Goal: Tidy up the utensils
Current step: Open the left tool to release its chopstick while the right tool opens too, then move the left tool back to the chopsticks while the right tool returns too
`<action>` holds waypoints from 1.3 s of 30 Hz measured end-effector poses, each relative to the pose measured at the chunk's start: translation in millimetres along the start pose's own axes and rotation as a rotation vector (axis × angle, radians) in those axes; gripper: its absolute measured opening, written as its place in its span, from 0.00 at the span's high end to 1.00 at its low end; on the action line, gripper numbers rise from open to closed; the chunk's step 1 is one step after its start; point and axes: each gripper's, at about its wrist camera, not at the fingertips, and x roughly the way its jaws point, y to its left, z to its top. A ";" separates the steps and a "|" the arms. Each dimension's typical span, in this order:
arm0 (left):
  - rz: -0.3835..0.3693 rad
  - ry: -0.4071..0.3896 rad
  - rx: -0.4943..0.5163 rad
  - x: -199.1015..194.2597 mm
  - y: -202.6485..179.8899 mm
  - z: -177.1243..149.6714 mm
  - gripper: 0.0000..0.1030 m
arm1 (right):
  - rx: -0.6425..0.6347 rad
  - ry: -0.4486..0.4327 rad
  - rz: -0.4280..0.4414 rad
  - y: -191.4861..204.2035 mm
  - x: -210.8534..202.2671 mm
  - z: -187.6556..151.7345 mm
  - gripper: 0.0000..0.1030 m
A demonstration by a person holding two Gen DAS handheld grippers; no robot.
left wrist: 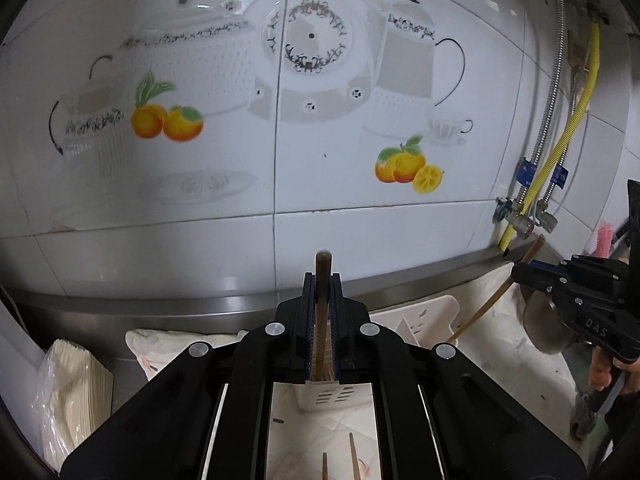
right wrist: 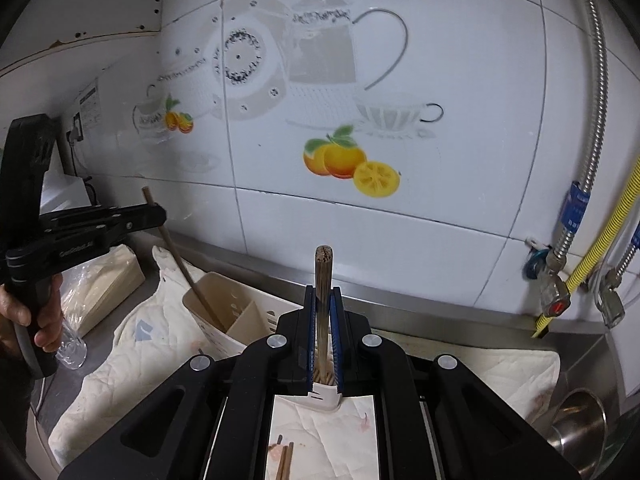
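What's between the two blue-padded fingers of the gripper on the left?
A dark wooden chopstick, upright in the left gripper, its lower end over the white utensil holder. The left wrist view shows it.

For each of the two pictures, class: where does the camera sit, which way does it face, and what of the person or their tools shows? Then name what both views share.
Left wrist: sits on the left gripper, faces the tiled wall; shows its fingers shut on a chopstick, and the right gripper.
Right wrist: sits on the right gripper, faces the same wall; shows its chopstick, the left gripper.
Shared: utensil holder, white cloth.
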 end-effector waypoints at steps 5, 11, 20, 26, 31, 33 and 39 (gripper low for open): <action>0.000 -0.016 -0.012 -9.7 0.9 2.0 0.75 | 0.005 -0.019 -0.026 -4.4 -9.0 0.6 0.87; 0.005 -0.065 -0.001 -44.6 -2.2 -1.9 0.64 | 0.000 -0.088 -0.045 -3.3 -48.7 -3.2 0.73; 0.006 -0.063 0.013 -97.3 -7.1 -65.3 0.57 | -0.029 -0.087 0.002 22.8 -89.7 -65.5 0.66; -0.008 -0.013 -0.014 -112.4 -7.3 -129.6 0.57 | -0.024 -0.037 0.016 43.0 -95.3 -132.2 0.66; -0.003 0.034 -0.004 -117.0 -14.6 -177.1 0.57 | -0.007 0.014 0.007 52.5 -96.1 -186.9 0.66; -0.014 0.054 -0.012 -117.4 -18.3 -195.2 0.57 | -0.001 0.038 -0.001 55.2 -95.4 -205.1 0.66; -0.053 0.114 -0.021 -112.6 -33.4 -237.0 0.57 | 0.033 0.132 0.004 59.3 -86.9 -253.5 0.75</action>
